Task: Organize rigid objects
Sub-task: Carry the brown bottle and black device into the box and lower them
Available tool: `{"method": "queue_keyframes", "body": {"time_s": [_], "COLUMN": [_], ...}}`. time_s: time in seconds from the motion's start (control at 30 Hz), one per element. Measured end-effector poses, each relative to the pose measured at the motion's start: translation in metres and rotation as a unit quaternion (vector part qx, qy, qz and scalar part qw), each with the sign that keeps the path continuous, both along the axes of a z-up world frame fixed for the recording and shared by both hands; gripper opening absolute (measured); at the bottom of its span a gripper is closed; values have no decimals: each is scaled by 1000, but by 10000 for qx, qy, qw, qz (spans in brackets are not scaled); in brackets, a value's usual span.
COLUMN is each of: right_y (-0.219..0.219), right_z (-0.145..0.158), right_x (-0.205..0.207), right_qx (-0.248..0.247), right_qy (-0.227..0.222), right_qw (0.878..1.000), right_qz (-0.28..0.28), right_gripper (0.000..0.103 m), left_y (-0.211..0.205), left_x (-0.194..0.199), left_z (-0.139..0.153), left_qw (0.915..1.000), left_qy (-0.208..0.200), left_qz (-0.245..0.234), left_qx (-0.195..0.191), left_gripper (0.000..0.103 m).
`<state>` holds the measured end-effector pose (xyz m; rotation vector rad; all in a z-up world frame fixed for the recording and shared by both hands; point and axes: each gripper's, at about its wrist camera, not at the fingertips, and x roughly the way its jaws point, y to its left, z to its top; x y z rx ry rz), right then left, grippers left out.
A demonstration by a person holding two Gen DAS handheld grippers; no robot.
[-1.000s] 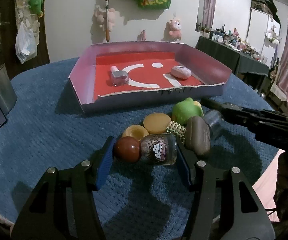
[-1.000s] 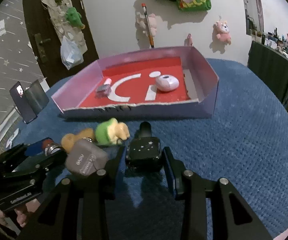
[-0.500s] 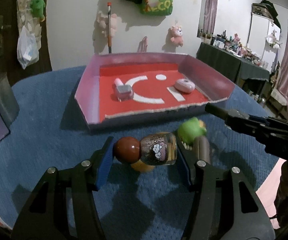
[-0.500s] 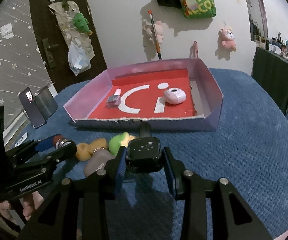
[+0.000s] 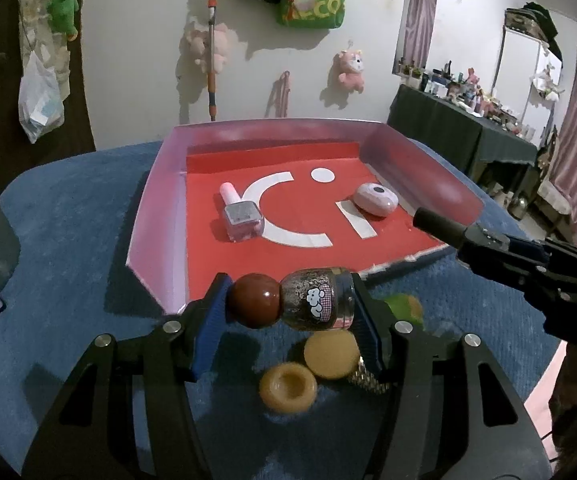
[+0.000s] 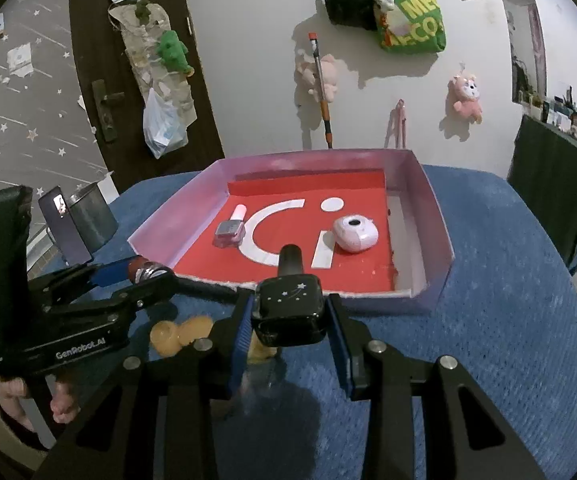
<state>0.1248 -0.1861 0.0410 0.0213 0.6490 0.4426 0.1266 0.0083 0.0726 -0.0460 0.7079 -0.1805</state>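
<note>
Between my left fingers (image 5: 212, 320), which carry blue pads, I see a bottle (image 5: 308, 304) with a brown-red round cap and a dark glittery body bearing a white cloud on pink check. Between my right fingers (image 6: 340, 336), a black bottle (image 6: 288, 308) with white stars. Ahead of both, the tray (image 5: 156, 204) has pink walls and a red floor with white shapes. The bench (image 6: 508, 320) cover is blue.
</note>
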Motion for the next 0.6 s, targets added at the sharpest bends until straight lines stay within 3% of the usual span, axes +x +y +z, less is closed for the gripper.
{"method": "queue_keyframes", "body": {"time_s": [0.37, 0.6], "right_y": [3, 4], "right_z": [6, -8], "right_x": [41, 74], "right_qx": [-157, -207], "right_qy": [177, 630], "right_qw": [9996, 9976], "right_qz": [119, 213], "right_gripper": [38, 38], "left_y": [-4, -7], "left_x": [47, 76], "left_z": [1, -16], "left_qw": [9997, 9980], "left_qy": [233, 608], "left_qz": [-84, -161], "left_qx": [1, 39], "left_gripper": [55, 55]}}
